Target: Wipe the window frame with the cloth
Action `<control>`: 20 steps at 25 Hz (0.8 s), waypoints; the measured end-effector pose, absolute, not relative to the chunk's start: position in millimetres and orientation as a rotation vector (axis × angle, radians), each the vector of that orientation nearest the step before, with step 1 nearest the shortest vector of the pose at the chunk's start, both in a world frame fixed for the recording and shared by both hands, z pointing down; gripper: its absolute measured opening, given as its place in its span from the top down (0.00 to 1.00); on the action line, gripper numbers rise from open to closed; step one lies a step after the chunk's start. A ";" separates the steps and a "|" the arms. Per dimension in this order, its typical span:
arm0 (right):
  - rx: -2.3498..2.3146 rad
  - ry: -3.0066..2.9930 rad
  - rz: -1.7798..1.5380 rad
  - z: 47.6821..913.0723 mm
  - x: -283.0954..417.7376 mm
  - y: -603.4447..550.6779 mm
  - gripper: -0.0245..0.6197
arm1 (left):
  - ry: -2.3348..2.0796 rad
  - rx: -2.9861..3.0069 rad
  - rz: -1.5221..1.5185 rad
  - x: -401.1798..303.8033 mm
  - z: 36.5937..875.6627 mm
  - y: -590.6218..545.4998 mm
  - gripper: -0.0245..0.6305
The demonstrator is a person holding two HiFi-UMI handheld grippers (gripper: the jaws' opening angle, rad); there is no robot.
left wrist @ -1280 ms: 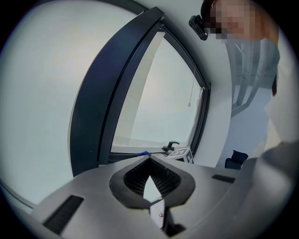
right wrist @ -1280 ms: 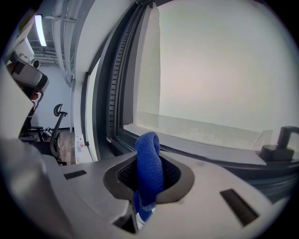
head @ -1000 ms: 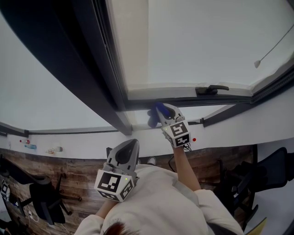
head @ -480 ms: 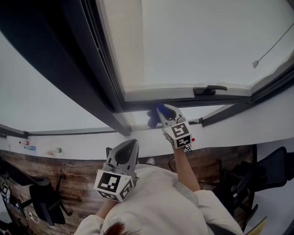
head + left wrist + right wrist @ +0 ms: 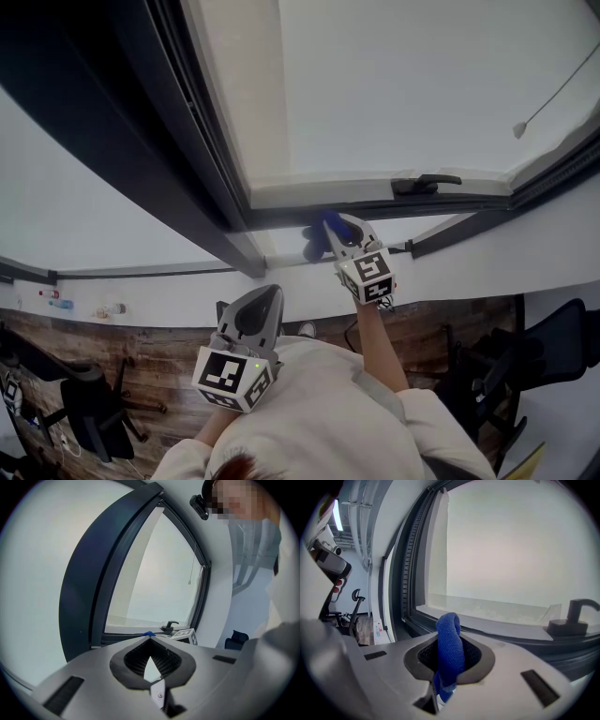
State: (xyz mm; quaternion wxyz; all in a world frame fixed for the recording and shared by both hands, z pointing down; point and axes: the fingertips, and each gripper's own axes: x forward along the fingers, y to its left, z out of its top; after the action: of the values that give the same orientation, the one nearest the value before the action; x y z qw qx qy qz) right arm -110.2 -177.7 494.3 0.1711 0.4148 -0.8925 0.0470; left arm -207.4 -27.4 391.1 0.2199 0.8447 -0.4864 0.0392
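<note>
Head view and both gripper views. The right gripper (image 5: 330,227) was raised to the lower rail of the dark window frame (image 5: 394,208), near its bottom left corner. Its jaws were closed on a folded blue cloth (image 5: 450,644), which stood up between them and rose above the tips. The cloth lay at the rail, just left of the black window handle (image 5: 427,184); whether it touched the rail could not be told. The left gripper (image 5: 265,296) was held low, close to the person's chest (image 5: 328,412) and well apart from the frame. Its jaws met at the tips with nothing between them. Pale glass (image 5: 422,84) filled the opening above the rail. Below lay a wooden floor (image 5: 155,356) with a dark office chair (image 5: 89,408) at the left.
</note>
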 end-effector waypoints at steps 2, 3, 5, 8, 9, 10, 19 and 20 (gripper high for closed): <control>1.177 -2.538 0.132 493.4 -110.4 -177.5 0.88 | -1.345 2.336 0.109 -207.0 391.0 -27.4 0.96; 1.176 -2.539 0.131 493.2 -110.8 -177.4 0.88 | -1.346 2.336 0.109 -207.1 391.0 -27.4 0.96; 1.172 -2.539 0.130 493.3 -111.0 -177.6 0.88 | -1.345 2.335 0.109 -206.5 391.4 -28.0 0.96; 1.168 -2.537 0.132 494.1 -109.4 -178.4 0.88 | -1.343 2.334 0.111 -204.6 392.3 -29.6 0.95; 1.169 -2.538 0.134 494.1 -108.6 -178.5 0.88 | -1.342 2.334 0.112 -204.1 392.5 -29.9 0.96; 1.170 -2.538 0.136 494.1 -107.6 -178.6 0.88 | -1.341 2.334 0.113 -203.5 392.6 -30.1 0.95; 1.201 -2.524 0.144 494.0 -89.7 -181.9 0.88 | -1.312 2.340 0.112 -191.3 394.3 -34.1 0.96; 1.209 -2.518 0.145 494.0 -86.8 -182.3 0.88 | -1.306 2.343 0.113 -190.0 394.3 -34.5 0.95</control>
State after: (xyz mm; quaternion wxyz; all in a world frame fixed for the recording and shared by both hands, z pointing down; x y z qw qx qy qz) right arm -86.8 -182.3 494.0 0.1714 0.4257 -0.8870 0.0512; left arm -190.0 -34.5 394.3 0.2263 0.8501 -0.4738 0.0408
